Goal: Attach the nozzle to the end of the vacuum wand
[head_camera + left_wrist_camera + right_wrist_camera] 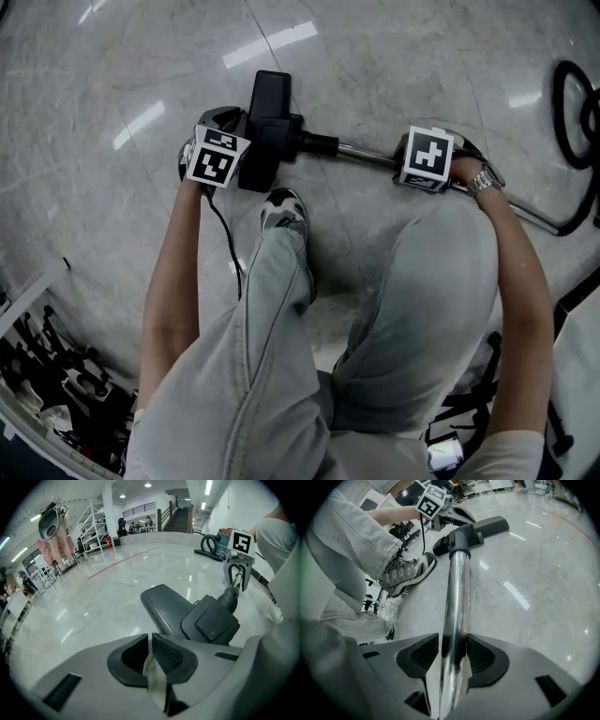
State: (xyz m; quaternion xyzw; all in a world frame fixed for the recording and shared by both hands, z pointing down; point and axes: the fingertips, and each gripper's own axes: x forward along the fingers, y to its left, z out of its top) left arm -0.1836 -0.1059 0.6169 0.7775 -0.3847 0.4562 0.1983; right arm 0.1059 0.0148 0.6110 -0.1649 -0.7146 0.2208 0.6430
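The left gripper (150, 638) has its jaws pressed together with nothing between them, and its tips point down at the floor just short of the nozzle (187, 613); whether they touch its black casing cannot be told. The right gripper (453, 638) is clamped on the wand (455, 592), one ribbed pad on each side of the chrome tube, well back from the tube's far end. From there the tube runs out to the black collar (460, 538) of the nozzle, which lies flat on the polished stone floor (534, 573). The two parts look joined, but no view shows whether the joint is fully home. The person's shoe (284, 210) rests just beside the nozzle, and a black hose (574, 117) loops on the floor well off to the right. The main risk is probably that nothing holds the nozzle. If the wand is pushed in further, the head could skate across the glossy floor rather than seat. The neck could also fold, which would leave the joint half engaged. The smooth round tube might also slip or roll between the pads under that push, because the grip sits so far from the joint.
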